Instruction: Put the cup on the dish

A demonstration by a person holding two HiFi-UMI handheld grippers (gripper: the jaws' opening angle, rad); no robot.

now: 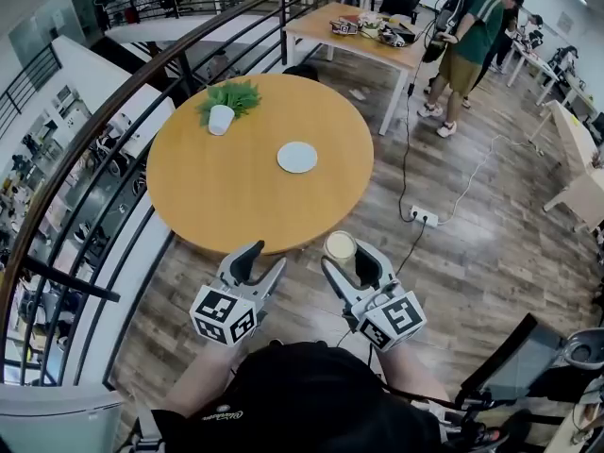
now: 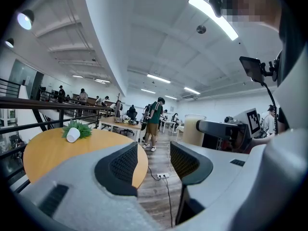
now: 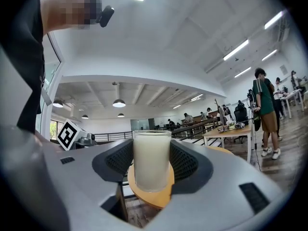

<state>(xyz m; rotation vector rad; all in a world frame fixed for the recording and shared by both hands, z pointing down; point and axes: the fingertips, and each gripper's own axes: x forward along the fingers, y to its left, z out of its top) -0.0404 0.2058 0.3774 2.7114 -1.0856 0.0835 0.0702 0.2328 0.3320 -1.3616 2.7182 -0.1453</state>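
Right gripper (image 1: pixel 345 257) clamps the cup (image 1: pixel 340 245) upright, just short of the table (image 1: pixel 217 196); left gripper (image 1: pixel 265 260) stands wide, empty. Advised: carry the cup level toward 11 o'clock and lower it centred onto the dish (image 1: pixel 297 157).

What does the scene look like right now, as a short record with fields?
right gripper: shut on the cup
left gripper: open, nothing between its jaws
cup: upright, off the table, just short of its near edge
dish: white, empty, near the table's middle
plant: in a white pot, at the table's far left
task: cup not yet on dish
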